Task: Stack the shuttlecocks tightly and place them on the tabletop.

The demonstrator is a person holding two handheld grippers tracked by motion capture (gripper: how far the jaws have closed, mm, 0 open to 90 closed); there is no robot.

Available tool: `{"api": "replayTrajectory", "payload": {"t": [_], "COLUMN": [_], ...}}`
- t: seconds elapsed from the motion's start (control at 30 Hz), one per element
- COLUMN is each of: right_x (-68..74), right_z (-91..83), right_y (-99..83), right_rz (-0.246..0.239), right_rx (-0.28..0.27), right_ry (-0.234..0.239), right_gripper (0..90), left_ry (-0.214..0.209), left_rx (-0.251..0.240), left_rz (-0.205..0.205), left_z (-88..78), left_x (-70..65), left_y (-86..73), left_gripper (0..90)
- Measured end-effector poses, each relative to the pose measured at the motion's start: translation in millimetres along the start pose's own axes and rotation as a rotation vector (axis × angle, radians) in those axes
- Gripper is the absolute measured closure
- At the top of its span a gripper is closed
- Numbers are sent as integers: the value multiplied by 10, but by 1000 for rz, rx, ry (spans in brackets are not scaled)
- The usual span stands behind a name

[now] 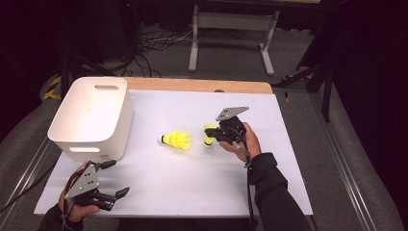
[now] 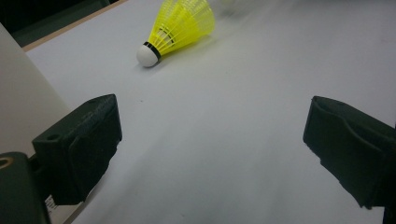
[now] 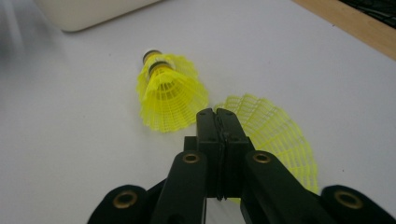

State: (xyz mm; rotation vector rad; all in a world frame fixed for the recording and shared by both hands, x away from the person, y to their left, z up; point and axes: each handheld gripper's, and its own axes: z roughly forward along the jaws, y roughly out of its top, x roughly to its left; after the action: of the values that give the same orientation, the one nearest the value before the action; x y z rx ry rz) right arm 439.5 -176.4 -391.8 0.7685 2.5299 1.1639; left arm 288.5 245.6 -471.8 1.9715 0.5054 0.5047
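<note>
Right now the right gripper [image 3: 219, 114] is pinching the thin skirt of a yellow shuttlecock [image 3: 275, 135], with its jaws squeezed tight together, and it is hanging just over the white table [image 1: 183, 192]. A second shuttlecock [image 1: 177, 140] is lying on its side just beside it, near the white bin [image 1: 91, 118]. I am thinking the skirt is getting squashed, or the light birdie is slipping out and bumping its neighbor. The left gripper [image 1: 108, 195] is waiting with its jaws wide apart and nothing between them, low by the table's near edge.
</note>
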Motion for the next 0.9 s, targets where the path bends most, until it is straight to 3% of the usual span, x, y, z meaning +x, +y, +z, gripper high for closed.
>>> {"api": "replayTrajectory", "payload": {"t": [0.13,0.27,0.47,0.6,0.67,0.9], "right_x": [10,15,18,4,1,14], "right_z": [61,146,149,86,49,-61], "right_y": [-33,-146,-272,-355,-402,-570], "right_rz": [51,104,130,151,151,142], "right_rx": [-84,-120,-107,-84,-72,-44], "right_ry": [-29,-25,-40,-26,-12,5], "right_gripper": [896,892,851,784,728,665], "left_ry": [1,5,4,6,6,7], "left_rx": [-5,-8,-7,-4,-4,-1], "left_rz": [1,0,0,2,2,1], "left_z": [-9,-13,-13,-10,-9,-3], "left_x": [7,6,3,1,-1,-8], "left_y": [-1,0,2,3,3,5], "left_gripper": [49,49,49,49,49,49]}}
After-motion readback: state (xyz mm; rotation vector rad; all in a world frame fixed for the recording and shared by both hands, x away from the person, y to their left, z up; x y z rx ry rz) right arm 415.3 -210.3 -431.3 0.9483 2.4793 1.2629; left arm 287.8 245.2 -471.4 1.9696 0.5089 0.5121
